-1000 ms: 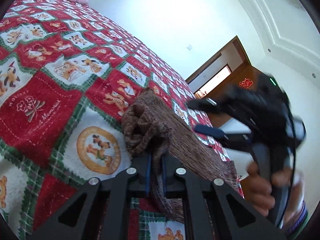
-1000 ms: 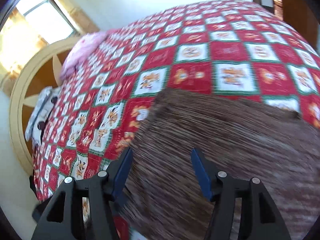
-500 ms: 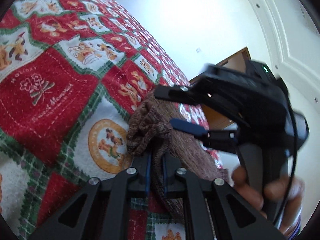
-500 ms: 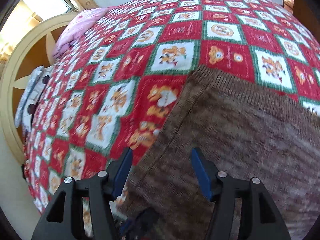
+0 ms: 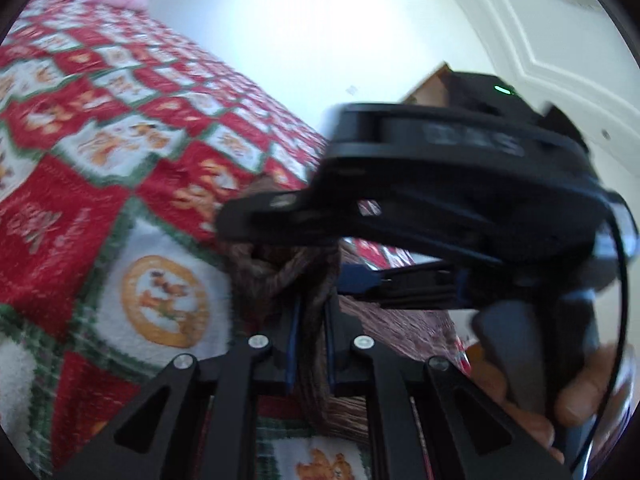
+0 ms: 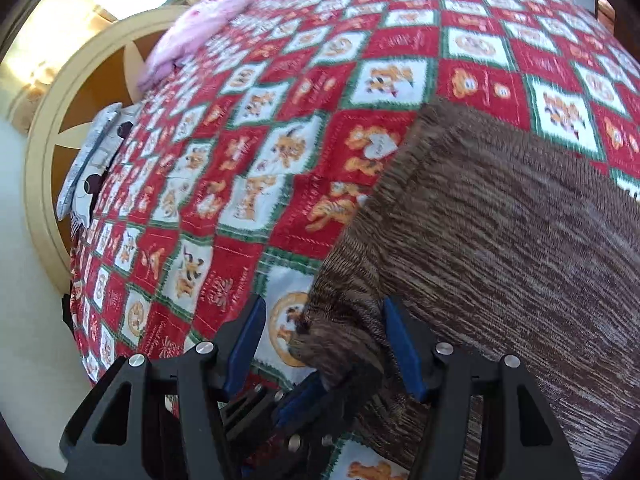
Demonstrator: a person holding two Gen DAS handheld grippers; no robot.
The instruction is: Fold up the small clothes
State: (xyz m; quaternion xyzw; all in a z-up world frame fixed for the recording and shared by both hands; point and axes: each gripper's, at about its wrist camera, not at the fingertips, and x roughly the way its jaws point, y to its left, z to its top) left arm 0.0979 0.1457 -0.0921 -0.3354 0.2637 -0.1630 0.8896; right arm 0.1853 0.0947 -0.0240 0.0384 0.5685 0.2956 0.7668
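Folding barely begun: left gripper (image 5: 310, 344) pinches bunched corner of brown sweater (image 6: 500, 216) on quilt (image 6: 248, 168), right gripper (image 6: 320, 344) jaws spread around it, no fold yet.

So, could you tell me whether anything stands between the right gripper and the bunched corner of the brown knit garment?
Nothing visible does. The right gripper stands open around the bunched corner of the brown knit garment, which the left gripper pinches just below it. Only the quilt lies underneath.
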